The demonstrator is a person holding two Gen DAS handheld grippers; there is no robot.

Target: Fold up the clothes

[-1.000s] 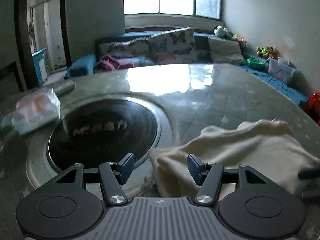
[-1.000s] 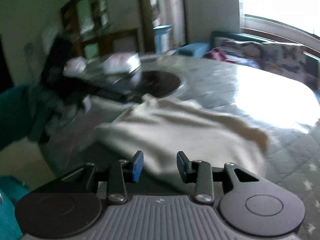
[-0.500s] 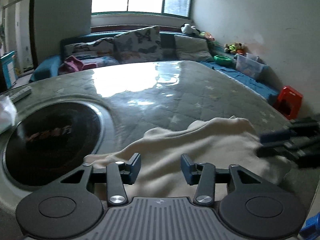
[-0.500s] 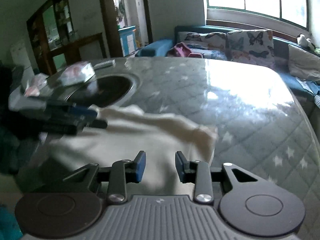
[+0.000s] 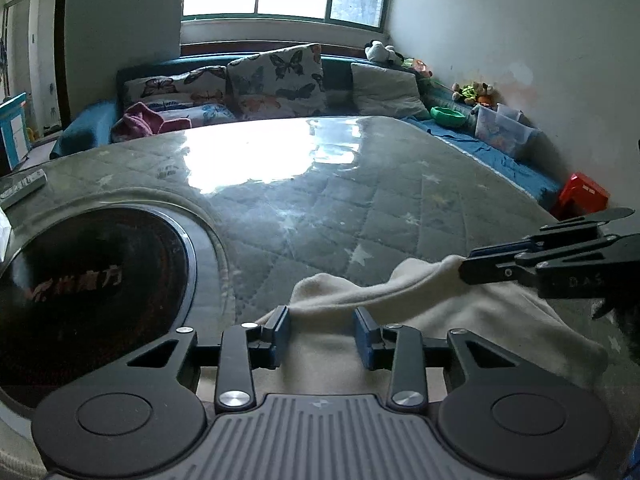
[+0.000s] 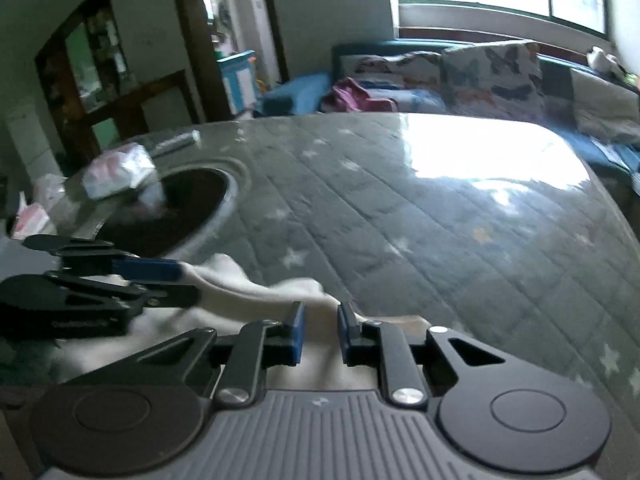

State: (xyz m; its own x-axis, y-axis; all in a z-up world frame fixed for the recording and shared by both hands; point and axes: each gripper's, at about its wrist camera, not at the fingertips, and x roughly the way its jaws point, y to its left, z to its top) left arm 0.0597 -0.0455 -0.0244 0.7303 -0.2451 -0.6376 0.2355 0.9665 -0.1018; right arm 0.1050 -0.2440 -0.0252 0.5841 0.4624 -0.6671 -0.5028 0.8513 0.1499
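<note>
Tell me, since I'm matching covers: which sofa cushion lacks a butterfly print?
The plain grey cushion at the right end; the upright cushion and low cushion show butterflies.

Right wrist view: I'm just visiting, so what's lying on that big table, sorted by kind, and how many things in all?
Cream garment: 1
Remote control: 1
White-and-pink soft packets: 2, though the far left edge is blurred and may hide more
Total: 4
</note>
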